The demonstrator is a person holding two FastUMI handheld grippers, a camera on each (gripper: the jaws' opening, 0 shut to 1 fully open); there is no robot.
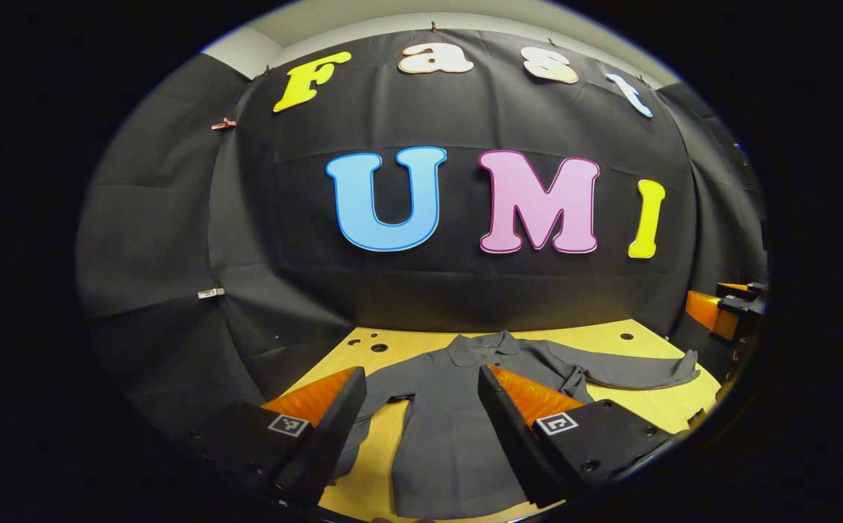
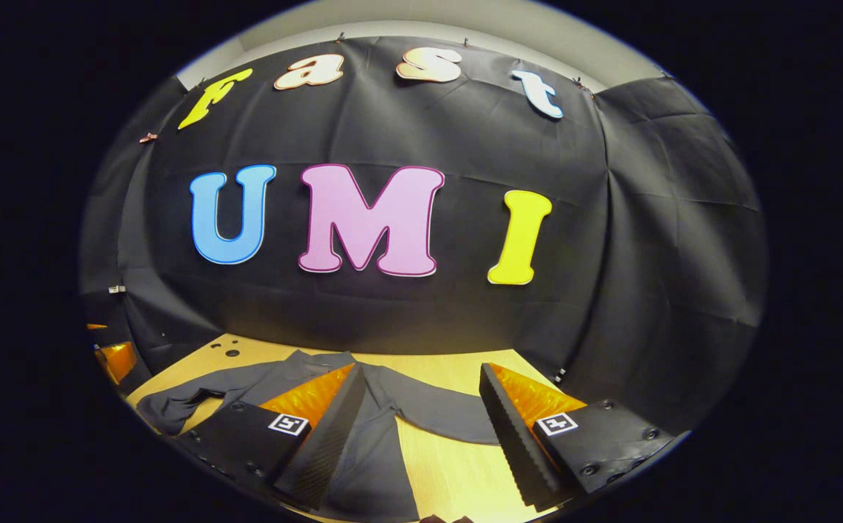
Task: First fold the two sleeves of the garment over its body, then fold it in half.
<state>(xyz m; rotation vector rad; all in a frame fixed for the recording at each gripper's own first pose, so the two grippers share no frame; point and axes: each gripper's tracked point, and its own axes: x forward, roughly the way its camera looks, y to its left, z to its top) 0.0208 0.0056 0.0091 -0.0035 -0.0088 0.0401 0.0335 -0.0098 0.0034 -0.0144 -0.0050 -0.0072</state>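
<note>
left claw: wedge-shaped | square tags | screws; right claw: alike

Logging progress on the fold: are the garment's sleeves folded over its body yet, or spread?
Spread. The garment lies flat on the table, with both sleeves stretched sideways off its body.

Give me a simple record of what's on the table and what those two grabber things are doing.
garment: dark grey long-sleeved shirt with a collar, lying flat on the table
table: light wood with small holes near the far edge
sleeves: both spread out to the sides, neither folded over the body yet
left gripper: above the shirt, fingers apart, holding nothing
right gripper: above the shirt's sleeve side, fingers apart, holding nothing
task progress: no fold made so far
</note>
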